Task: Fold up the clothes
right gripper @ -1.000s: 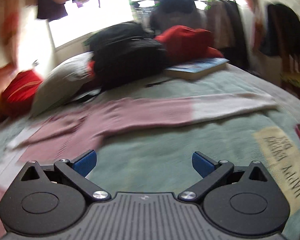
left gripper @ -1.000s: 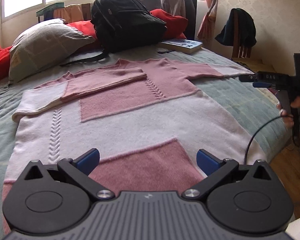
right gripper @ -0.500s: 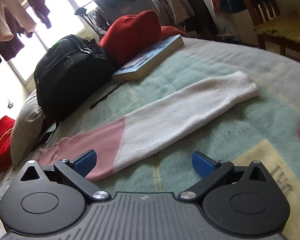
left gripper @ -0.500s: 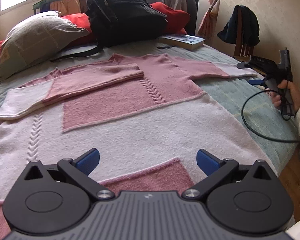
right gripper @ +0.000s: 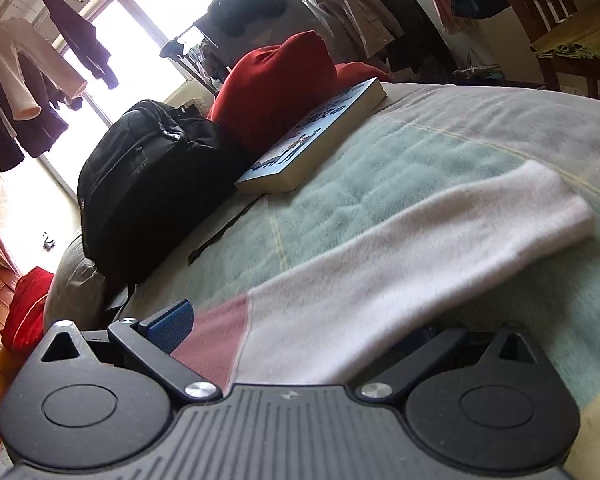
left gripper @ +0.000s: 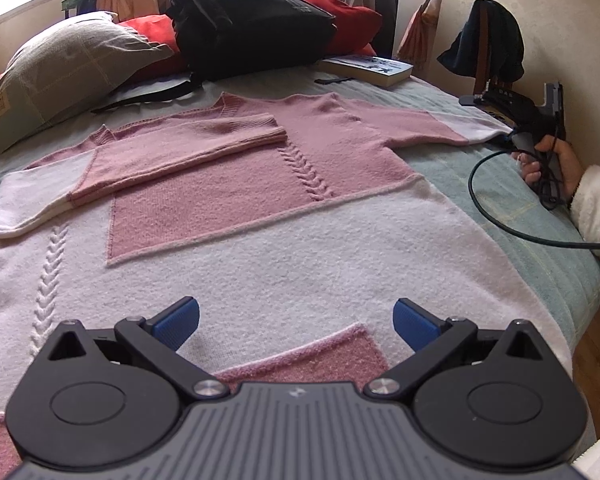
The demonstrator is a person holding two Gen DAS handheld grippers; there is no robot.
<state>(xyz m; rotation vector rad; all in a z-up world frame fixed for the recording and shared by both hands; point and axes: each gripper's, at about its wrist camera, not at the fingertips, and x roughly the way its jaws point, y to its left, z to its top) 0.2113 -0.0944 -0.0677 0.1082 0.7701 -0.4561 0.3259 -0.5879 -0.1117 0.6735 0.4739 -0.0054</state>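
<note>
Left claw (left gripper: 296, 320) hovers with its blue fingers spread wide and empty over the lower part of a pink and white sweater (left gripper: 260, 216) lying flat on the bed (left gripper: 500, 208); ahead of it one sleeve is folded across the chest, and far to its right a hand (left gripper: 548, 160) holds the right claw (left gripper: 500, 120) at the other sleeve's cuff

Right claw (right gripper: 292, 328) has the outstretched sleeve (right gripper: 380, 268) lying between its parted fingers, one pad hidden under the cloth; a book (right gripper: 316, 136) and black backpack (right gripper: 152, 184) sit beyond it
</note>
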